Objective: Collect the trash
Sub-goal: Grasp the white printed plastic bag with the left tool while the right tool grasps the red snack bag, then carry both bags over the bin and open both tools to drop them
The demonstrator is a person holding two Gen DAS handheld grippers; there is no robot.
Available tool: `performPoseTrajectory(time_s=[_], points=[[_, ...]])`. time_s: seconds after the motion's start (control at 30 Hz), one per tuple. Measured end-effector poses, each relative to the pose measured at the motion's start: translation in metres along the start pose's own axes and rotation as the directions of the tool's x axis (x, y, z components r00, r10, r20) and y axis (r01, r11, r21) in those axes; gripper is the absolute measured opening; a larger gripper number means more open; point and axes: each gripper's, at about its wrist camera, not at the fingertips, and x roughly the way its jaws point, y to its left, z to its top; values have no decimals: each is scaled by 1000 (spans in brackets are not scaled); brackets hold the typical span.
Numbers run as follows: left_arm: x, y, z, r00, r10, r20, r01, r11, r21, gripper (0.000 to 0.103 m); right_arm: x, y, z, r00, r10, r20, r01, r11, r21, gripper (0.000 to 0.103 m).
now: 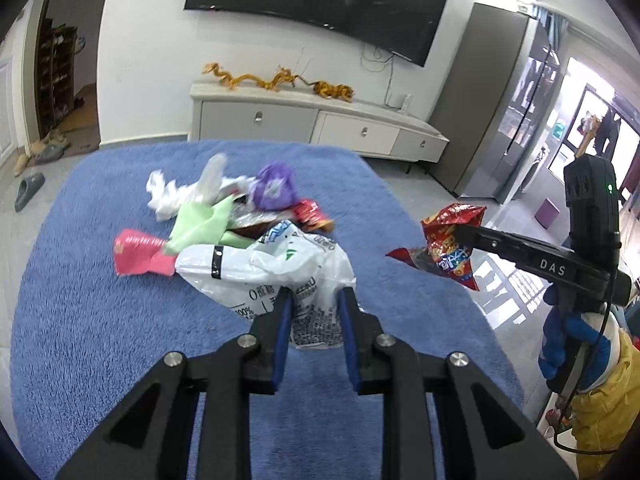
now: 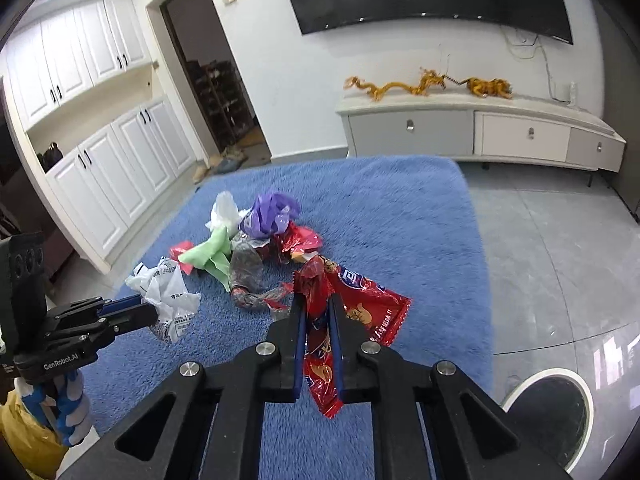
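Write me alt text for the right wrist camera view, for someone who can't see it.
The right gripper pinches a red snack wrapper above a blue rug. Beyond it lies a pile of crumpled wrappers and bags, while at left the left gripper holds a white plastic bag. A round bin opening shows at lower right.

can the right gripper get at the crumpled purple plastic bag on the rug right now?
Probably not yet: the right gripper is shut on a red foil snack wrapper. The crumpled purple plastic bag lies uncovered atop the pile on the blue shaggy rug, so the path looks free once emptied.
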Motion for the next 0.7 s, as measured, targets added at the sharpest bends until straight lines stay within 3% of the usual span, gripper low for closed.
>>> performPoseTrajectory(time_s=[0.37,0.7], points=[[-6,-53,18,996,-78,31,75,995,72,22,-55,-27,-16,995,-23,100,17,998,61,9],[10,-101,30,988,-152,-5,151,979,137,22,-86,-65,-30,984,-54,172,29,989,143,9]])
